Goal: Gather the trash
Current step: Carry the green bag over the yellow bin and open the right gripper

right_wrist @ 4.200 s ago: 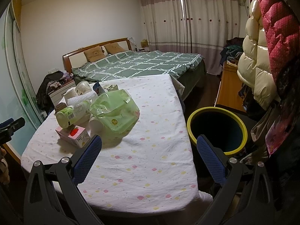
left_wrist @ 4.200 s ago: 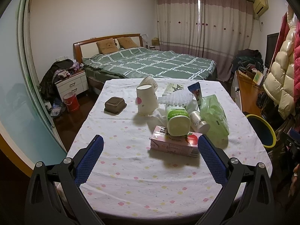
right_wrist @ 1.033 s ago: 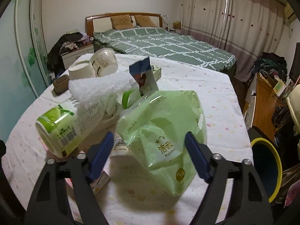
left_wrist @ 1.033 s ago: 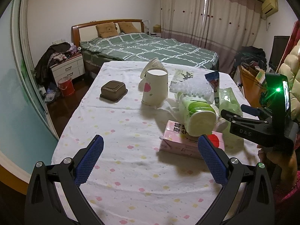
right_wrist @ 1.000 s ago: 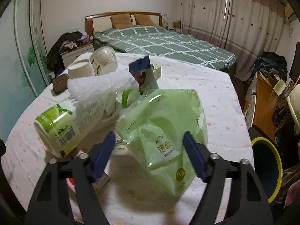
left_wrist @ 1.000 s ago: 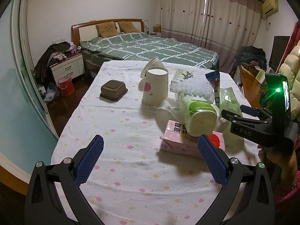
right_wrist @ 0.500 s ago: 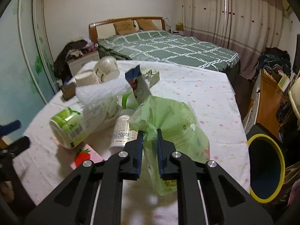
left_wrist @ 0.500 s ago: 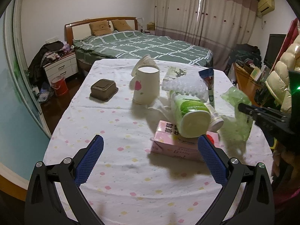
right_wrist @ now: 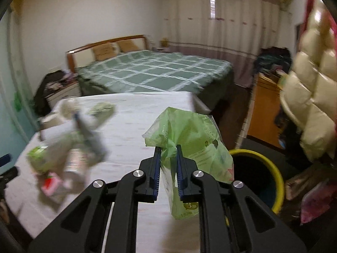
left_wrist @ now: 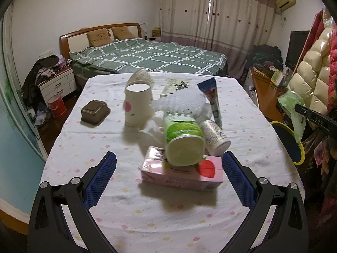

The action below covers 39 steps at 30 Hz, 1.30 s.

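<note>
Beside the table edge, a crumpled green plastic wrapper (right_wrist: 189, 135) is pinched in the right gripper (right_wrist: 168, 154) — release over the yellow-rimmed bin (right_wrist: 263, 181) is called for; the left gripper (left_wrist: 168, 175) is held wide open, empty.

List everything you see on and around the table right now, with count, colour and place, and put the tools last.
Table: one, white dotted cloth, foreground.
Paper cups: two, white, far centre of table.
Brown tub: one, upside down, table's far left.
Bubble wrap: one, clear white, on the pile.
Green-label bottle: one, lying on the pink carton.
Pink carton: one, strawberry print, nearest the left tool.
Small white bottle: one, beside the green-label bottle.
Blue sachet: one, upright in the pile.
Bin: one, yellow rim, floor right of table.
Bed: one, green checked cover, behind.
Green plastic bag: one, off the table, held.
Left tool: open, empty.
Right tool: shut on the green plastic bag.
</note>
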Available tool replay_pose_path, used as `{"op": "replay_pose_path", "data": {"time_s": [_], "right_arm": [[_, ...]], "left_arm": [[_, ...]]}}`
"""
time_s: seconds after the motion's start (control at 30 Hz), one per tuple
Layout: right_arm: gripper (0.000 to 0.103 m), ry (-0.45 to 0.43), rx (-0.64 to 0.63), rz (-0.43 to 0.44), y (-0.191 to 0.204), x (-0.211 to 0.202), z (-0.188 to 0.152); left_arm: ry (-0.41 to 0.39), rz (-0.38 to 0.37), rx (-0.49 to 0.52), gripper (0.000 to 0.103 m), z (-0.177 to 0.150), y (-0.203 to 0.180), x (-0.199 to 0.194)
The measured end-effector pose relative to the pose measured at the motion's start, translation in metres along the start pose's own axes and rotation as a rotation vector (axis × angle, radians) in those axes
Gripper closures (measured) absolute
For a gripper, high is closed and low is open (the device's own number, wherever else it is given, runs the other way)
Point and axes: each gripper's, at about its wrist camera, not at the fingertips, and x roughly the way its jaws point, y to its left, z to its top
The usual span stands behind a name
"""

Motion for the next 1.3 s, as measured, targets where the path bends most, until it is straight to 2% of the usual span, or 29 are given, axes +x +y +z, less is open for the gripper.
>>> {"op": "replay_pose_path", "data": {"time_s": [0.13,0.23,0.47,0.53,0.73,0.8,1.1,1.3], "right_arm": [[0.090,0.069,0.067,-0.075,-0.050,0.031,-0.009],[0.089,0.128,0.113,-0.099,-0.083,0.056,-0.020],[0.080,0.212,0.179,-0.143,-0.126,0.098,-0.041],[0.069,0.228,0.191,-0.155,-0.133,0.104,-0.046],[0.058,0.251,0.210,-0.187,-0.141,0.109,-0.058],[0.057,0.253,0.198,-0.205,-0.141,0.109,-0.060],[0.053,0.246,0.248,-0.130,-0.144,0.101,-0.055],[0.049,0.223,0.233,-0.142,-0.138,0.092,-0.053]], "left_arm": [[0.012,-0.002,0.015,0.004,0.004,-0.011,0.006],[0.017,0.002,0.024,0.004,0.008,-0.017,0.008],[0.031,0.016,0.039,0.004,0.014,-0.030,0.016],[0.039,0.016,0.043,0.004,0.015,-0.033,0.019],[0.054,0.031,0.044,0.004,0.014,-0.036,0.028],[0.060,0.035,0.038,0.004,0.014,-0.034,0.031],[0.062,0.037,0.023,0.004,0.013,-0.027,0.033],[0.055,0.030,0.025,0.004,0.018,-0.028,0.034]]}}
